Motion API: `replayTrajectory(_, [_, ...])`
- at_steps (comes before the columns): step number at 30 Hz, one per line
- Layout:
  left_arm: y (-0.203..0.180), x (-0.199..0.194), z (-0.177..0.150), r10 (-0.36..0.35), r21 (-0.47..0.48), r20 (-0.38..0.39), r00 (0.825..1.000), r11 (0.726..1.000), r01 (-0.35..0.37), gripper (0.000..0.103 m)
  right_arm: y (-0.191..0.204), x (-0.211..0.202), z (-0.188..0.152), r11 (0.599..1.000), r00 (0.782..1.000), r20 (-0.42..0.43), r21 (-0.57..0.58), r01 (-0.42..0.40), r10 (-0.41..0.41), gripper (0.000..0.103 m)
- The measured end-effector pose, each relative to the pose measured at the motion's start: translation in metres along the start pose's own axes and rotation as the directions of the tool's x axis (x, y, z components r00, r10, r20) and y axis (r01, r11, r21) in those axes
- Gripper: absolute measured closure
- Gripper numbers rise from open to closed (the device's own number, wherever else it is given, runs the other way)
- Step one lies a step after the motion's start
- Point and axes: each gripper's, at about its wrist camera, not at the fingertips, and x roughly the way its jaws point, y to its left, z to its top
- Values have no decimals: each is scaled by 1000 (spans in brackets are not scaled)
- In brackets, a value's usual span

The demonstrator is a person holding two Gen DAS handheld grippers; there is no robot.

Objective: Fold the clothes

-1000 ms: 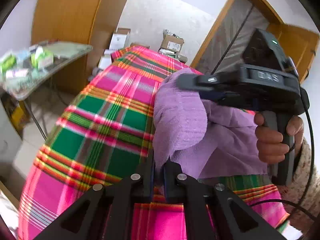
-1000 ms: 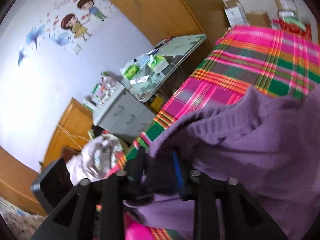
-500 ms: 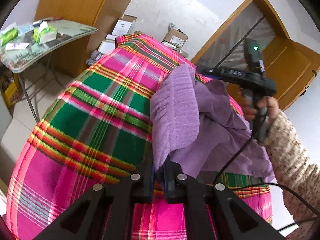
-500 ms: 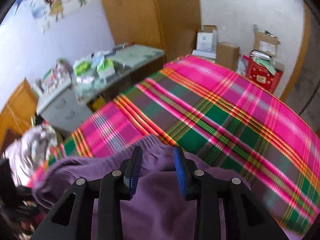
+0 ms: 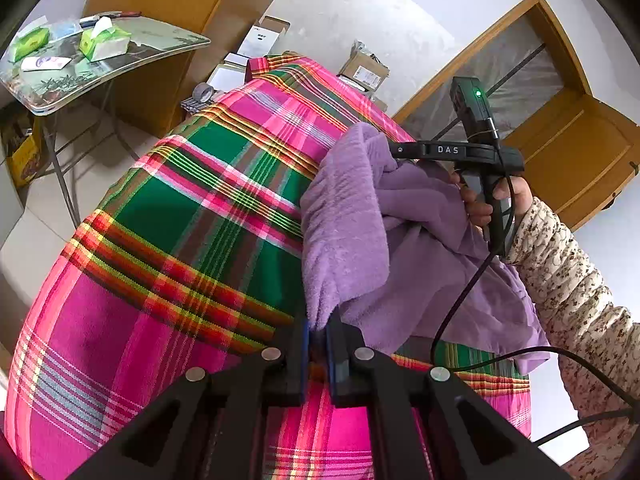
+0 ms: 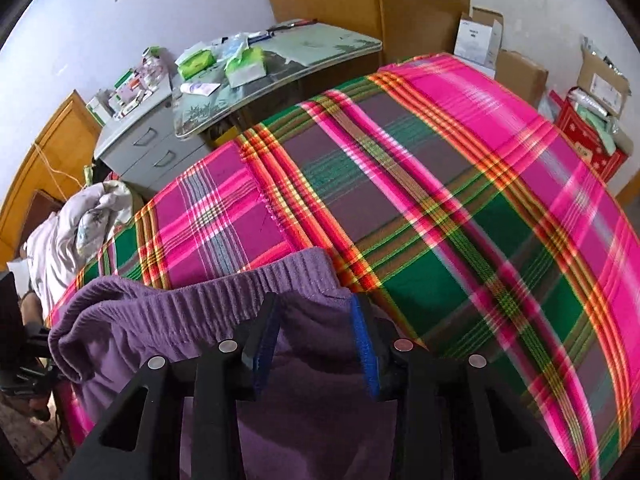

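- My left gripper (image 5: pixel 318 344) is clenched on an edge of the purple garment (image 5: pixel 372 240); the cloth rises from between the fingers (image 5: pixel 301 356) in a ribbed fold.
- My right gripper (image 6: pixel 316 340) stands released; its jaws have just been opening; the garment (image 6: pixel 224 304) lies under and between the blue pads, which do not press it.
- In the left view my right gripper (image 5: pixel 404 148) sits at the garment's far top edge; my right hand (image 5: pixel 488 200), in a patterned sleeve (image 5: pixel 568 280), holds the handle; a black cable (image 5: pixel 460 300) hangs from it.
- The garment is bunched on the plaid sheet (image 5: pixel 180 220) of the bed, at the near edge; its elastic waistband (image 6: pixel 208 296) shows in the right view, just ahead of the fingers (image 6: pixel 362 344).
- Beside the bed: a side surface (image 6: pixel 320 46) with tissue packs (image 6: pixel 244 66); a grey drawer unit (image 6: pixel 156 148); cardboard boxes (image 6: pixel 520 70) by the wall; a pile of pale cloth (image 6: pixel 76 232) at the left.
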Motion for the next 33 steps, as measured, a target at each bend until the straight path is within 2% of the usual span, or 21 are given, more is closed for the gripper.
replayTrajectory(4, [-2,0,1,21,2,-1,1000,1000,-21,91,4,1,3,1000,1000,-6,-7,16,-16,61])
replayTrajectory(8, [-8,-1,4,71,36,16,997,997,-72,78,12,0,5,998,998,-3,-18,58,-58,62])
replayTrajectory(11, [-7,2,9,85,9,19,996,996,-85,77,15,-1,5,997,997,6,-25,71,-70,71])
replayTrajectory(12, [-6,2,11,85,-8,20,996,996,-85,77,15,-3,5,997,997,12,-23,75,-74,81])
replayTrajectory(13, [-5,3,12,83,-19,25,996,996,-82,78,16,-5,5,997,997,17,-21,79,-79,97])
replayTrajectory(14, [-5,3,12,83,-21,28,996,996,-82,78,17,-6,6,996,996,27,-17,83,-83,99])
replayTrajectory(15, [-5,3,12,85,-12,28,996,996,-85,79,18,-8,7,996,996,37,-12,87,-86,99])
replayTrajectory(16, [-6,3,11,86,-6,27,996,996,-86,86,19,-10,8,995,994,50,-13,95,-94,99])
replayTrajectory(19, [-3,3,10,73,-18,23,997,997,-73,92,26,-19,12,993,988,101,-20,116,-114,99])
replayTrajectory(27, [6,-14,7,10,-70,79,997,998,-5,96,41,-43,33,989,956,255,12,150,-148,100])
replayTrajectory(33, [17,-31,4,1,-131,115,993,991,14,97,57,-32,56,985,943,287,5,175,-169,100])
